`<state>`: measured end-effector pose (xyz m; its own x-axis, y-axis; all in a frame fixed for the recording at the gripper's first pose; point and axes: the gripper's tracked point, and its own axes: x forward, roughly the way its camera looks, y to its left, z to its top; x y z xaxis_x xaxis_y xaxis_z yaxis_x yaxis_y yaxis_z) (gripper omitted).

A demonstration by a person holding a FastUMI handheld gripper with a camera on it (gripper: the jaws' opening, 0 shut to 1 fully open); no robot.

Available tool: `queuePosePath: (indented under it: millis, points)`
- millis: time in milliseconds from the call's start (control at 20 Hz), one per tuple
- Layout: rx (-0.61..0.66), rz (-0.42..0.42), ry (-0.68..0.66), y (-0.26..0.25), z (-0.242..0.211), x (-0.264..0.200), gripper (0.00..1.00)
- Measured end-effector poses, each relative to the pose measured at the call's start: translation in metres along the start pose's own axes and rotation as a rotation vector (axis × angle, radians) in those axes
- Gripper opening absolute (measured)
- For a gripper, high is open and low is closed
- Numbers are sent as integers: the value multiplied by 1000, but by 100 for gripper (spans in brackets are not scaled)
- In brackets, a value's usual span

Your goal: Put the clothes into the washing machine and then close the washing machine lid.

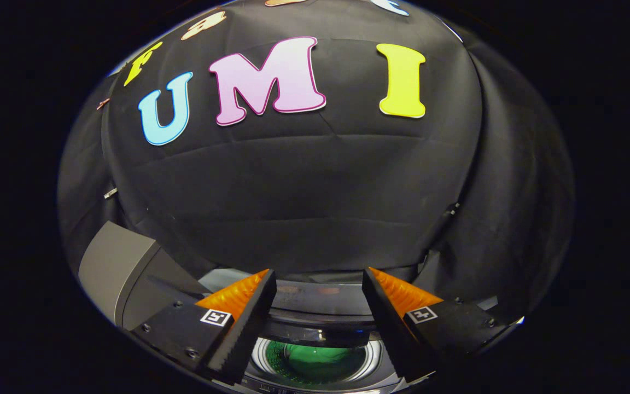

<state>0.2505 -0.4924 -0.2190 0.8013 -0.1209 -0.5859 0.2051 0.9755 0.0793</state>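
Observation:
The washing machine (315,306) lies below and just ahead of my gripper (319,290). Its round drum opening (315,361) shows between the fingers, with green cloth (315,364) inside behind a dark glossy surface. I cannot tell whether that surface is the shut lid. My gripper is open, its two fingers set wide apart with nothing held between them. The left finger (238,312) and the right finger (397,306) hang over the machine's top, on either side of the drum.
A grey box-like body (115,273) stands to the left of the fingers, beside the machine. The booth's black cloth wall (304,208) rises close behind the machine and curves round on both sides.

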Motion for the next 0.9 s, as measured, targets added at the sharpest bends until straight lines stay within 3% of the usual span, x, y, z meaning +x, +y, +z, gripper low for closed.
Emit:
queuePosePath:
  millis: [400, 550, 650, 750, 900]
  points:
    - [9, -23, 54, 0, -18, -14, 100]
    - [10, -8, 119, 2, -34, -20, 100]
    - [-40, -67, 185, -10, -51, -26, 99]
    - [-38, -71, 239, -12, -63, -40, 99]
    - [22, -43, 155, 12, -54, -37, 99]
